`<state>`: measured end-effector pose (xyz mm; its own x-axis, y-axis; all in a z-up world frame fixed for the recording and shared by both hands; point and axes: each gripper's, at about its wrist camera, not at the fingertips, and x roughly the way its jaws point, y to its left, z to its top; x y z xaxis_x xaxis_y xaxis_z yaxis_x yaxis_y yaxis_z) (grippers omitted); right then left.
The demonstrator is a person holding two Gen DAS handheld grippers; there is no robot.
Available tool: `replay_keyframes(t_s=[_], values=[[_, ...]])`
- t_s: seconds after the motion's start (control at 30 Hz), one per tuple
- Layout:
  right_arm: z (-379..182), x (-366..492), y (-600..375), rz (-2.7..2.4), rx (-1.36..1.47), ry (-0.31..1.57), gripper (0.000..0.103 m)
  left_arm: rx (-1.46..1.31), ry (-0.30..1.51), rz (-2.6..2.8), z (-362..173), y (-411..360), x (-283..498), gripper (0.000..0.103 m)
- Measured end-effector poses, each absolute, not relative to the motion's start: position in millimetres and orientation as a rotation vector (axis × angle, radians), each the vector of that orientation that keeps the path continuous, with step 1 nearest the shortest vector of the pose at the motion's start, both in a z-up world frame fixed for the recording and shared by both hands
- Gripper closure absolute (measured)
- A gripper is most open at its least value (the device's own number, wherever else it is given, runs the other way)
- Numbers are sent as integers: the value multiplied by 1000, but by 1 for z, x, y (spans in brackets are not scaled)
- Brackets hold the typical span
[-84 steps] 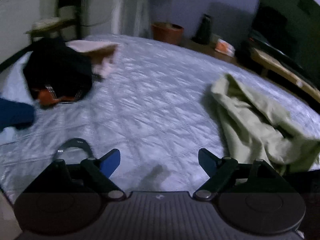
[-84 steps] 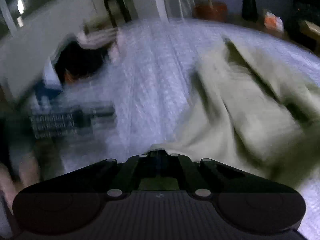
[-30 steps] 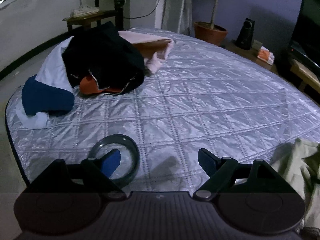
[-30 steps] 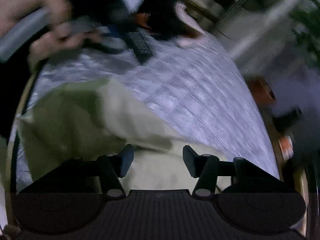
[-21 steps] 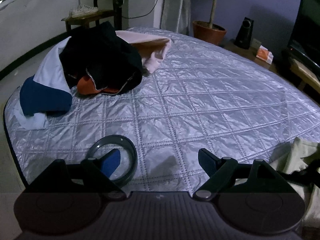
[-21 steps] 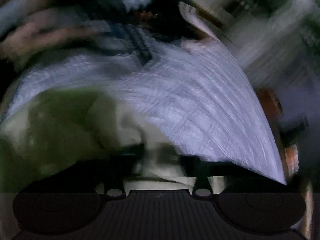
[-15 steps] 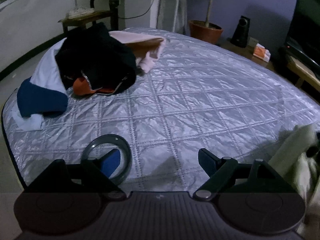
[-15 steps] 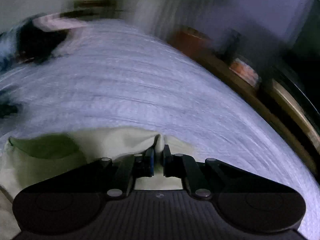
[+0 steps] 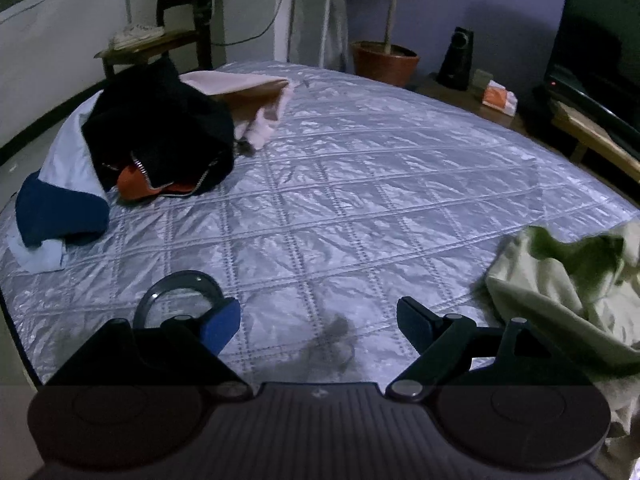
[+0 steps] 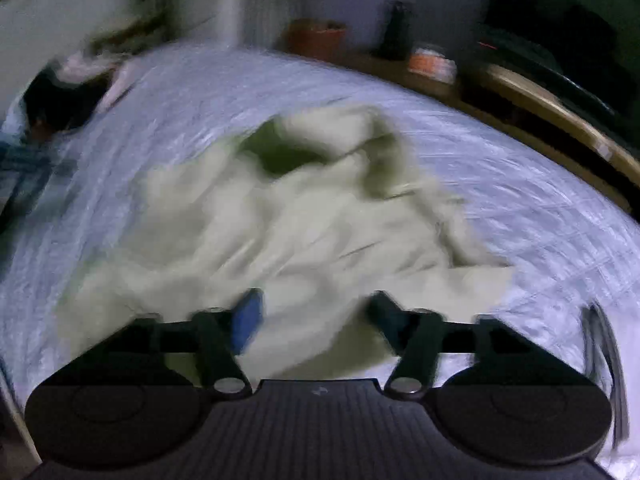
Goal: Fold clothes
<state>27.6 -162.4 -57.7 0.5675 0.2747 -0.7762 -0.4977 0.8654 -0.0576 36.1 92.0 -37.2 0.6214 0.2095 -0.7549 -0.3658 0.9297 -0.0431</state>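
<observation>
Right gripper: right gripper hangs over the near edge of the garment with its jaws spread wide and nothing between them; the view is motion-blurred, so finer detail is lost.
Garment: pale green crumpled cloth garment lies in a loose heap on the mattress just ahead of the right gripper, and shows at the right edge of the left wrist view.
Handling: judged soft, light and limp; it should drape and bunch instead of holding shape, and a single thin layer could slip from a shallow pinch.
Where to hold: likely a hem or corner at the heap's outer edge, pinched deep enough to catch the cloth; which edge is a hem, sleeve or collar cannot be told through the blur.
Left gripper: left gripper is wide open and empty, low over bare mattress, well apart from the garment.
Surface: silver quilted mattress cover looks smooth and shiny, so cloth may slide when dragged.
Ring: dark ring-shaped object lies on the cover just beside the left gripper's left finger.
Other clothes: pile of black, orange, blue, white and pink clothes sits at the far left of the mattress, well apart from the green garment.
</observation>
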Motion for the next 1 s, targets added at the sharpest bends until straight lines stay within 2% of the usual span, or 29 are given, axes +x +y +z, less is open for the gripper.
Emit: replay_keyframes(t_s=[0.07,0.1,0.13,0.17,0.2,0.23,0.43,0.53,0.67,0.73,0.8,0.87,0.9,0.93,0.97,1.0], values=[[-65,23,-161,502,-299,854,18,-193,834,318,-37,87,36,20],[-64,26,-166,482,-287,861,28,-189,832,306,-36,85,36,20],[-64,28,-171,455,-263,872,45,-187,832,293,-36,83,37,20],[-61,28,-176,434,-238,882,53,-185,832,278,-36,80,37,20],[-55,28,-183,420,-211,888,78,-186,829,262,-36,78,37,20],[-48,26,-190,405,-193,888,86,-187,825,245,-36,76,37,20],[-15,0,-247,276,-42,815,87,-202,838,168,-39,64,39,20],[-7,-23,-283,180,8,794,87,-211,865,138,-41,62,40,15],[-24,-39,-323,-90,-133,929,86,-201,855,106,-39,57,38,9],[-20,-47,-329,-192,-214,892,77,-206,856,94,-39,55,38,9],[-10,-56,-329,-253,-266,823,77,-221,858,91,-40,56,38,9],[13,-59,-304,-122,-200,719,65,-240,859,95,-41,58,38,11],[19,-57,-287,-17,-158,705,46,-240,860,108,-41,58,38,13],[19,-52,-263,110,-127,723,32,-237,860,122,-41,59,39,15],[14,-46,-237,206,-123,741,31,-233,856,130,-41,59,38,17],[9,-40,-211,302,-119,759,36,-228,852,136,-40,58,38,19]])
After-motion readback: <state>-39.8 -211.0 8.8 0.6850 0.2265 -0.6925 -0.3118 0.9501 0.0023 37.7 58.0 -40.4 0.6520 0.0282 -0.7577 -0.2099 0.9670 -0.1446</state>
